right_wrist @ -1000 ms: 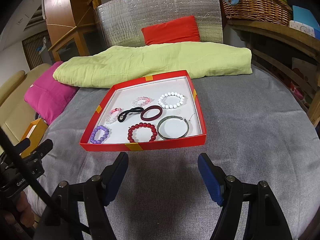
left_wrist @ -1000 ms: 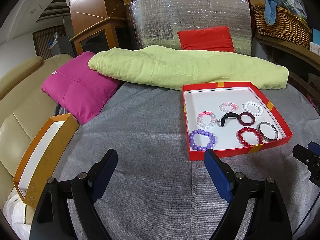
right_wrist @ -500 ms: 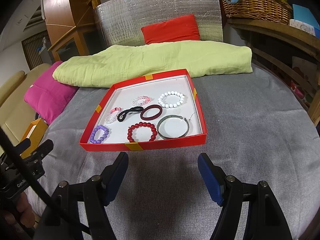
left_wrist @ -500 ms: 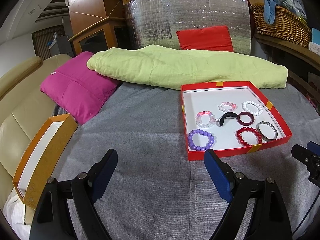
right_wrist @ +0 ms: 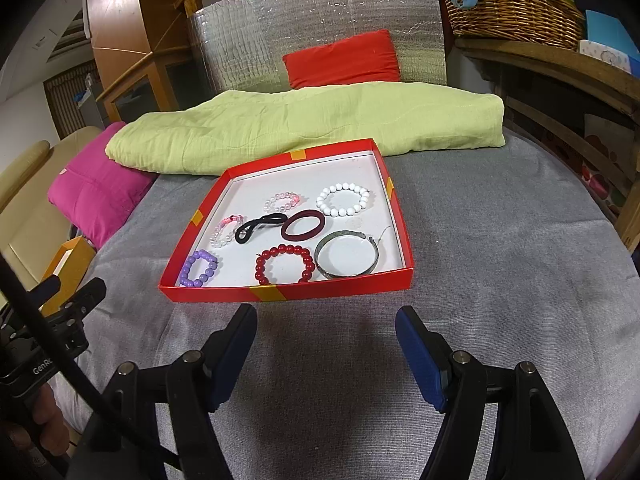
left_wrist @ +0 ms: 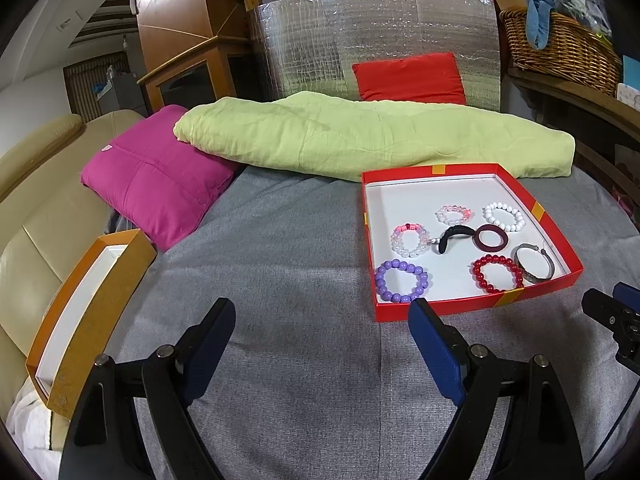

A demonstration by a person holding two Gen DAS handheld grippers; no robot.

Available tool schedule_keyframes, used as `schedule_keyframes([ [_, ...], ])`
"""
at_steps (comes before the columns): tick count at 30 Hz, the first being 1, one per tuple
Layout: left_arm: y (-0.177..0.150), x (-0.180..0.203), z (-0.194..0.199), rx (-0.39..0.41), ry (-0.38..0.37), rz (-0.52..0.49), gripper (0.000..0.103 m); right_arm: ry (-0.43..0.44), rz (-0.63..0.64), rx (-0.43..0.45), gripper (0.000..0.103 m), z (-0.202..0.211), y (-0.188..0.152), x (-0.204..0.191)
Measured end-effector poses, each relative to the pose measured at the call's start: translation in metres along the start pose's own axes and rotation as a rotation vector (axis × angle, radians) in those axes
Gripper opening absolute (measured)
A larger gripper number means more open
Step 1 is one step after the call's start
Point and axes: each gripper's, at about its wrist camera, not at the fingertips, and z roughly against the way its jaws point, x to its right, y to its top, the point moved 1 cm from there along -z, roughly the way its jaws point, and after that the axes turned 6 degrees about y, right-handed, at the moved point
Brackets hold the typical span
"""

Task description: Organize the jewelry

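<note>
A red tray (left_wrist: 472, 305) (right_wrist: 288, 293) with a white floor sits on the grey bed cover. It holds several pieces: a purple bead bracelet (left_wrist: 401, 281) (right_wrist: 199, 269), a red bead bracelet (left_wrist: 497, 274) (right_wrist: 285, 264), a metal bangle (left_wrist: 535, 263) (right_wrist: 347, 253), a dark red ring band (right_wrist: 303, 225), a black hair tie (right_wrist: 256, 227), a white bead bracelet (right_wrist: 343, 200) and pink bead bracelets (right_wrist: 282, 201). My left gripper (left_wrist: 322, 328) is open and empty, left of the tray. My right gripper (right_wrist: 326, 338) is open and empty, just in front of it.
An orange box (left_wrist: 86, 312) (right_wrist: 66, 258) with a white inside leans at the bed's left edge. A magenta pillow (left_wrist: 156, 184), a green folded quilt (left_wrist: 360, 140) and a red cushion (left_wrist: 408, 78) lie behind. A wicker basket (right_wrist: 508, 4) stands on the right shelf.
Both views have shifted only slightly. The tray and jewelry have not moved, and both grippers stay open.
</note>
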Motion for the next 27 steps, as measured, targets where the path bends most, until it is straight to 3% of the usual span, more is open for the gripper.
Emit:
schedule_keyframes([
  [27, 0.0019, -0.0011, 0.0000, 0.005, -0.004, -0.003, 0.088, 0.001, 0.000, 0.000, 0.075, -0.0003, 0.0006, -0.0001],
])
